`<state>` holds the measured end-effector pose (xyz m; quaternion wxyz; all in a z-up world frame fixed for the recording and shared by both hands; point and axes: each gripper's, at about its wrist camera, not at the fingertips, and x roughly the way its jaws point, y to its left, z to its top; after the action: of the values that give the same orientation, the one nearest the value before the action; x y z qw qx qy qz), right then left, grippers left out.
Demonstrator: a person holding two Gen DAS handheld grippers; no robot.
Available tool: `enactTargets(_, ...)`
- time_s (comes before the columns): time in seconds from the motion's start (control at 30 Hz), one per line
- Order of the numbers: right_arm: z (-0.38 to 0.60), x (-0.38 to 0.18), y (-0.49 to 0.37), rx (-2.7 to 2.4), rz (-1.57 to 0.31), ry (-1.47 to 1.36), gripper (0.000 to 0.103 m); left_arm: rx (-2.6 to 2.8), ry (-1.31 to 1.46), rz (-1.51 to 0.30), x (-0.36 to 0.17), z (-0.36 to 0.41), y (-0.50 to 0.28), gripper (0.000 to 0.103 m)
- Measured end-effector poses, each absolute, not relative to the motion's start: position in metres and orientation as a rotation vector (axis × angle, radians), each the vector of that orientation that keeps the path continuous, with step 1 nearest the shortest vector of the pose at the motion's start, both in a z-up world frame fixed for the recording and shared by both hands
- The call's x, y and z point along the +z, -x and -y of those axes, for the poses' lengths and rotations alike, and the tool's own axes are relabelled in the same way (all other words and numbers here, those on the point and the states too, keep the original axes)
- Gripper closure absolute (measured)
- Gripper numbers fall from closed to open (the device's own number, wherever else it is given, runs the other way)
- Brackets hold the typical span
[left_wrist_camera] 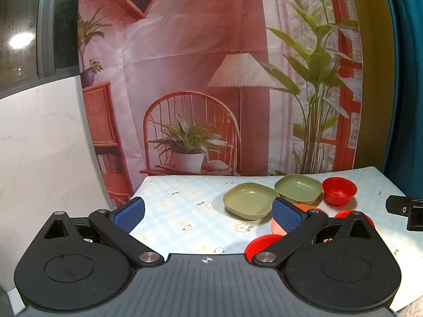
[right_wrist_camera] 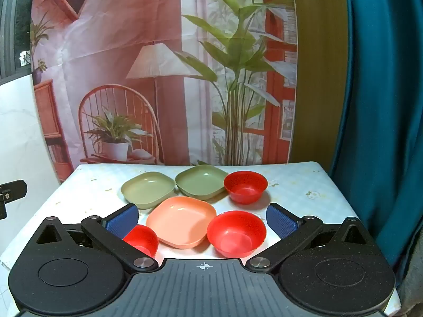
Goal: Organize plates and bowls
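Your right claw (right_wrist_camera: 202, 218) is spread wide and holds nothing; the pink plate (right_wrist_camera: 182, 219) and a red bowl (right_wrist_camera: 236, 232) sit between its fingers, two green plates (right_wrist_camera: 148, 189) beyond. Your left claw (left_wrist_camera: 208, 211) is equally spread and empty, the dishes off its right finger. No readable writing anywhere.

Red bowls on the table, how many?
3. far red bowl right of the green plates; near-right red bowl beside the pink plate; near-left red bowl, partly hidden.

Three plates (right_wrist_camera: 181, 222), three bowls (right_wrist_camera: 236, 233)
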<state>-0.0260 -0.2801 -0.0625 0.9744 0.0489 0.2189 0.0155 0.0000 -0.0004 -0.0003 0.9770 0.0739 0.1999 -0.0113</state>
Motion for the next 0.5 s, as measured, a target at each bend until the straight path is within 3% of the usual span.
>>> enactTargets(0.5,0.28,-0.0628,0.0262,0.028,-0.442,-0.097,0.0,-0.023,-0.143,-0.413,-0.0056,-0.0023,-0.0021,0.0)
